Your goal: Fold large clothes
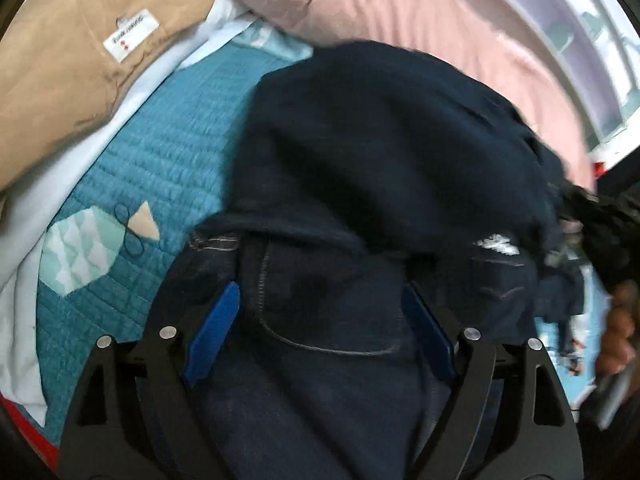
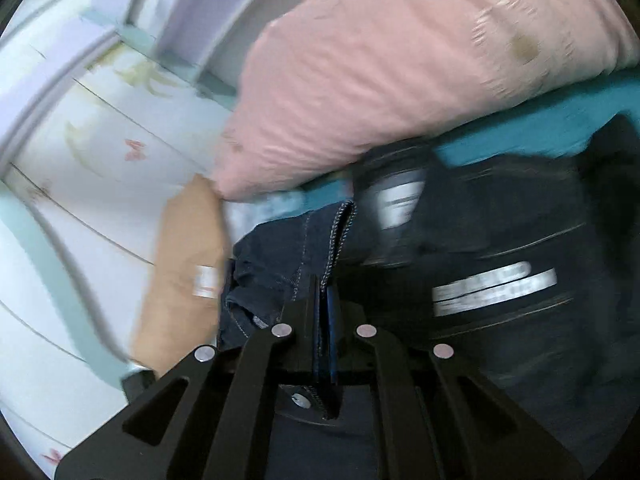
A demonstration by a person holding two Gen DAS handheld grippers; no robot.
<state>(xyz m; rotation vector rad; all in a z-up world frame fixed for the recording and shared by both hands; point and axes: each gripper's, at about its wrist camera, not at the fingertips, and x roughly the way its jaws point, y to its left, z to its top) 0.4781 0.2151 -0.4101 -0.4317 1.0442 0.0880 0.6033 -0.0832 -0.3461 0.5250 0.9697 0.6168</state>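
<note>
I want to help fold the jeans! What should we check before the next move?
1. Right gripper shut on the jeans: ok.
2. Left gripper open: ok, blue pads stand wide over the denim.
3. Jeans on the quilt: ok.
4. Jeans lying flat: not ok, bunched up.
5. Pink pillow clear of the jeans: cannot tell, it is close behind.
6. Picture sharp enough to aim: not ok, blurred.
</note>
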